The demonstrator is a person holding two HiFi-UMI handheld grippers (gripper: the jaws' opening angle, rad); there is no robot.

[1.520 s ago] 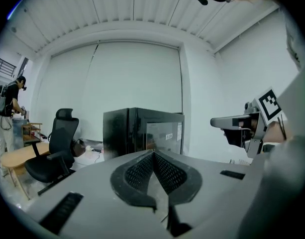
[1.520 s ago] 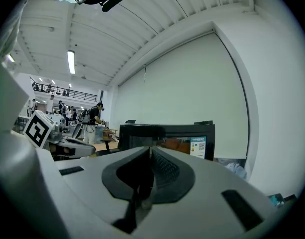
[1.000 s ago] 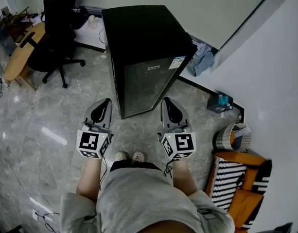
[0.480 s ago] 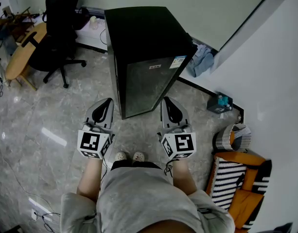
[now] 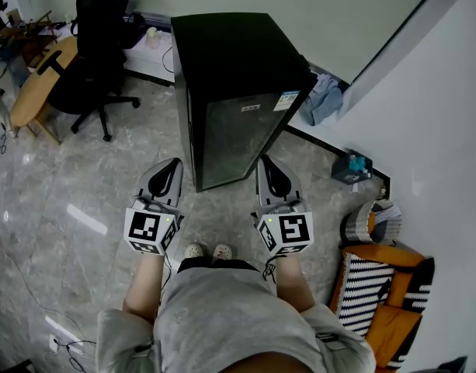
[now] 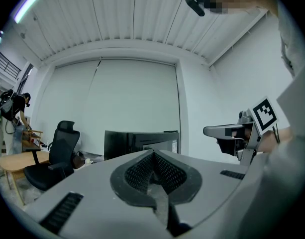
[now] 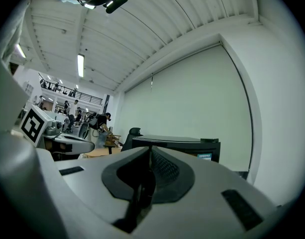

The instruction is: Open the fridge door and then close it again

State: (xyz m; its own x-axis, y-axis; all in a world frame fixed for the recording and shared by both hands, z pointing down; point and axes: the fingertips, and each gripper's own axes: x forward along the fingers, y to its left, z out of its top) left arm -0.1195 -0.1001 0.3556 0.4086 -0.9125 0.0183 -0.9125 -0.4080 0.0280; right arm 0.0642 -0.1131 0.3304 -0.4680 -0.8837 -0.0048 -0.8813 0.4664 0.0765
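We face the boxy black fridge [image 5: 238,92] with its shiny door closed.
Our smooth grey left tongs [image 5: 166,166] and right tongs [image 5: 270,165] are both pinched together, empty, near it above the glossy stone floor [image 5: 74,169].

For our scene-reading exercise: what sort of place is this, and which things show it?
Likely an office or workroom: a swivel chair beside a wooden desk, and a small black fridge standing on a polished floor.

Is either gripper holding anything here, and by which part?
Nothing is held. The left gripper and the right gripper both have their jaws together and empty, apart from the closed black box-shaped fridge.
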